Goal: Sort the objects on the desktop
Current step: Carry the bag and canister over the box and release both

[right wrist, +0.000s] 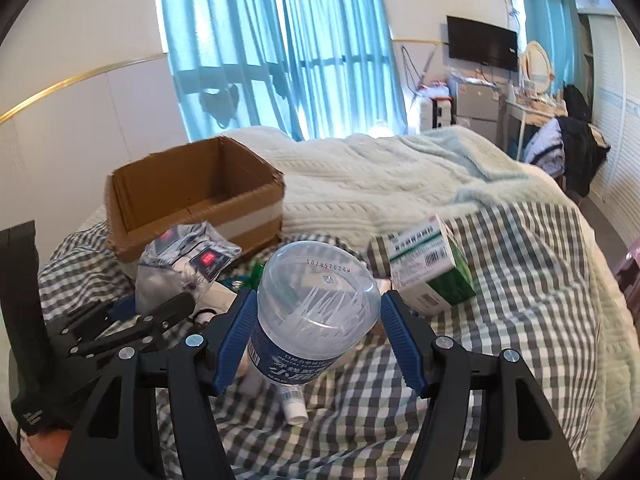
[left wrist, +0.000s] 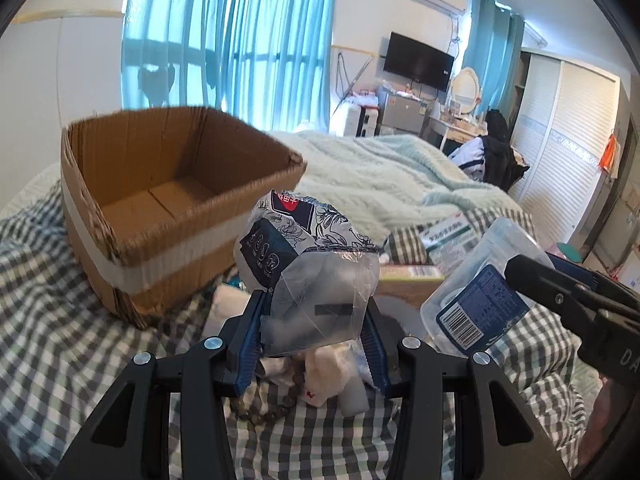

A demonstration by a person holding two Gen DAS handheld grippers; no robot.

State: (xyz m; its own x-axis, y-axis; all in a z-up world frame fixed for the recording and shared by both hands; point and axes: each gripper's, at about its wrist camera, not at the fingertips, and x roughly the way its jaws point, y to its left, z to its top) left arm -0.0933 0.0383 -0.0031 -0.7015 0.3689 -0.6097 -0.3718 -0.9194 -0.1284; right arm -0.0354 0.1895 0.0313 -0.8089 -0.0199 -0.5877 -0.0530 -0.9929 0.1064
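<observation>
Two grippers are loaded above the checked bedsheet [right wrist: 500, 280]. Low in the left wrist frame, the left gripper [left wrist: 314, 320] has its jaws clamped on a crinkled plastic packet [left wrist: 304, 248], held just right of the open cardboard box [left wrist: 168, 200] at centre left. At lower centre of the right wrist frame, the right gripper [right wrist: 318, 320] grips a clear floss-pick jar [right wrist: 316, 304], with a green medicine box [right wrist: 430, 266] lying on the sheet to its right.

Left gripper [left wrist: 316, 330] fingers clamp a packet; right gripper [right wrist: 318, 322] (alongside) grips a jar.
</observation>
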